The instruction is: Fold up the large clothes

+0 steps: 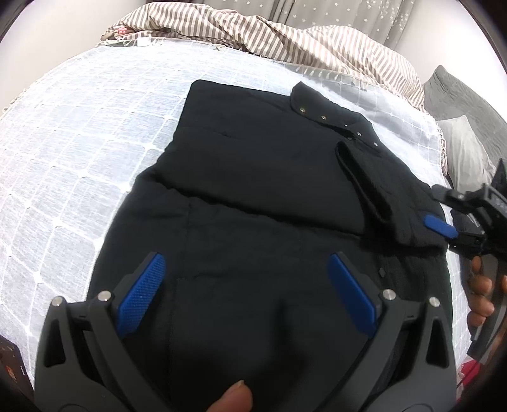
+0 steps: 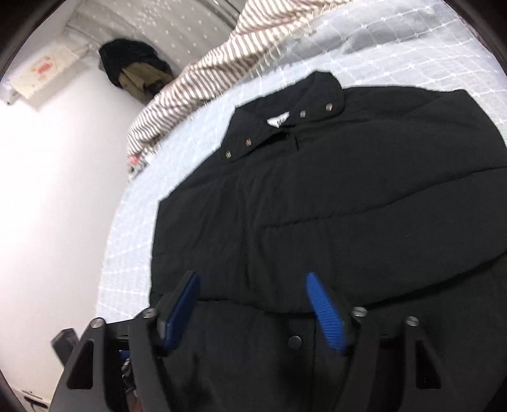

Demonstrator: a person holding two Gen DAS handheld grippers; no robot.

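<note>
On white grid bedspread (image 1: 79, 152): black padded jacket (image 1: 253, 196) flat, collar snaps showing, sleeve folded across chest. Left gripper (image 1: 247, 291) spread wide above hem, empty. Right gripper (image 2: 253, 304) parted, empty.

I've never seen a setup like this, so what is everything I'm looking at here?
Jacket: one, black, flat on the bedspread, snap collar away from the grippers, a sleeve folded across its front.
Bedspread: one, white, grid pattern, under the jacket.
Blanket: one, brown-and-white striped, bunched at the far edge.
Curtain: grey, starred, behind the bed.
Clothes: dark heap by the wall.
Left gripper: black, blue pads, open over the hem.
Right gripper: same, open over the jacket.
Hand: holding the right gripper's handle.
</note>
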